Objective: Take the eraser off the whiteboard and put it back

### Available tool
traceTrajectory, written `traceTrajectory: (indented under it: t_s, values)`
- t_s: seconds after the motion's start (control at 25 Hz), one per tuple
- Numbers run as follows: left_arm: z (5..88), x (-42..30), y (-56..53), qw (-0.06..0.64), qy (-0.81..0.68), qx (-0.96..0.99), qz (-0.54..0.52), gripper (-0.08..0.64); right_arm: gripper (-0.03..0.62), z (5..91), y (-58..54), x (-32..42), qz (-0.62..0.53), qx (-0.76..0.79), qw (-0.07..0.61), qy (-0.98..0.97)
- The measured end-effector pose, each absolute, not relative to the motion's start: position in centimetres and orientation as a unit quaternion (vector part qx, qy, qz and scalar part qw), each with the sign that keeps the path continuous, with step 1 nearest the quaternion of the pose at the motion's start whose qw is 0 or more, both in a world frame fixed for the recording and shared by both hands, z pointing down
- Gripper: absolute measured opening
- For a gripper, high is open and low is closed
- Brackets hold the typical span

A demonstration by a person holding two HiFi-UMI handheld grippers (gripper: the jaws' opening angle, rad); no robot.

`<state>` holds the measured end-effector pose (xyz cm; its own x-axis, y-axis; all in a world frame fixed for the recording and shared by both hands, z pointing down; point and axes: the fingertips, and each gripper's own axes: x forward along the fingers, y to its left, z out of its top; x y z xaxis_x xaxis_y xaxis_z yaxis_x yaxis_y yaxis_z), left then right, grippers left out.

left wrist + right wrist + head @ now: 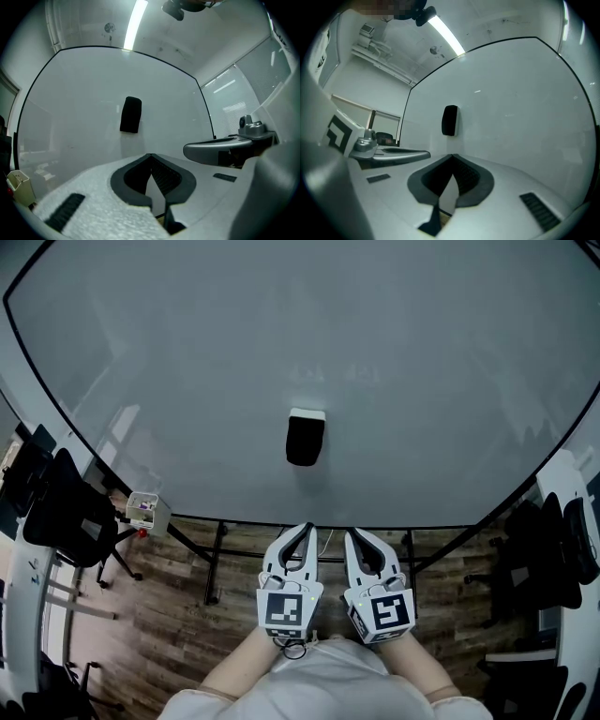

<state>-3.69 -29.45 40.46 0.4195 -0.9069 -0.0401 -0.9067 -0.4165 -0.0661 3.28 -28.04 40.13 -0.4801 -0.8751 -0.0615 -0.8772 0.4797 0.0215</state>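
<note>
A black eraser [305,438] with a white top edge sticks to the middle of the whiteboard [187,352]. It shows as a dark block [131,115] in the left gripper view and as a dark block [449,120] in the right gripper view. My left gripper [307,530] hangs below the board's lower edge, shut with nothing between its tips [150,156]. My right gripper [352,536] is close beside it, also shut and empty, its tips [453,156] met. Both point at the board, well short of the eraser.
The whiteboard stands on a black frame [214,563] over a wooden floor. Black office chairs [66,512] are at the left and more [539,549] at the right. A small white box [146,510] sits near the board's lower left edge.
</note>
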Motion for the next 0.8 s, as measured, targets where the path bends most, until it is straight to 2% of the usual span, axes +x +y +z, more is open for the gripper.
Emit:
traceTrajectory:
  t_s: [0.16, 0.8]
  values:
    - [40.5, -3.8, -29.6, 0.062, 0.534, -0.843, -0.009, 0.017, 0.026, 40.1, -28.1, 3.0, 0.032, -0.509, 0.018, 0.86]
    - [39.7, -4.1, -30.0, 0.062, 0.532, -0.845, 0.0, 0.017, 0.026, 40.5, -29.0, 2.6, 0.025, -0.506, 0.004, 0.862]
